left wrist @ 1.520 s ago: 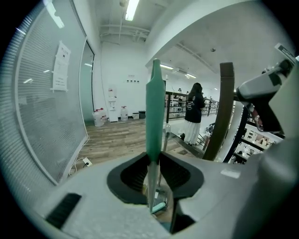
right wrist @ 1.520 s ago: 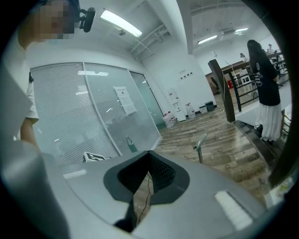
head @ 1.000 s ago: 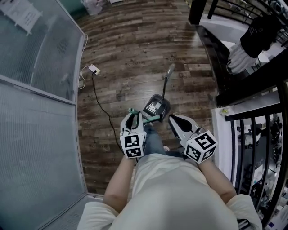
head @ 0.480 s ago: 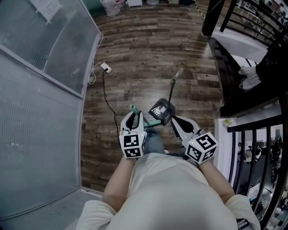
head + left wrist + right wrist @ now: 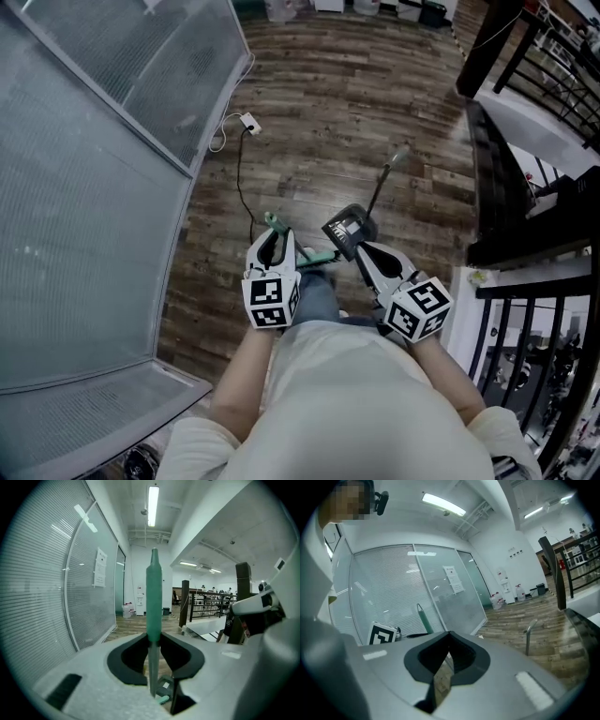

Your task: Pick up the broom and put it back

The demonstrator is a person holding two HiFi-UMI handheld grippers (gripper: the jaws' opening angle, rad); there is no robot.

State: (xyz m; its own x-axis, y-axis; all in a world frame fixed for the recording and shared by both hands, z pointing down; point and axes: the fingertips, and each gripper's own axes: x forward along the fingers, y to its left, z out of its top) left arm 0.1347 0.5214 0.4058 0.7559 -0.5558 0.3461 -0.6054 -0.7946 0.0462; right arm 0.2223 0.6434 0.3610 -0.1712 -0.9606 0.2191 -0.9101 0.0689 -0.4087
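Observation:
The broom's teal handle (image 5: 271, 223) stands upright between the fingers of my left gripper (image 5: 274, 239), which is shut on it. In the left gripper view the handle (image 5: 153, 602) rises straight out of that gripper (image 5: 153, 641), and a grey shaft runs down below it. A dark dustpan (image 5: 349, 232) with a long grey stick (image 5: 384, 183) sits just ahead of my right gripper (image 5: 364, 251). The right gripper's tips (image 5: 449, 637) meet, and I see nothing clearly between them. The dustpan stick (image 5: 528, 637) shows to their right.
A glass partition with blinds (image 5: 94, 187) fills the left side. A white power strip (image 5: 248, 122) and a black cable (image 5: 239, 187) lie on the wood floor beside it. A black railing (image 5: 525, 281) and a dark ledge (image 5: 492, 169) close the right side.
The view has swung, so the glass wall looms larger at left and the power strip has slid right. Both grippers, broom and dustpan have kept together and moved along the floor.

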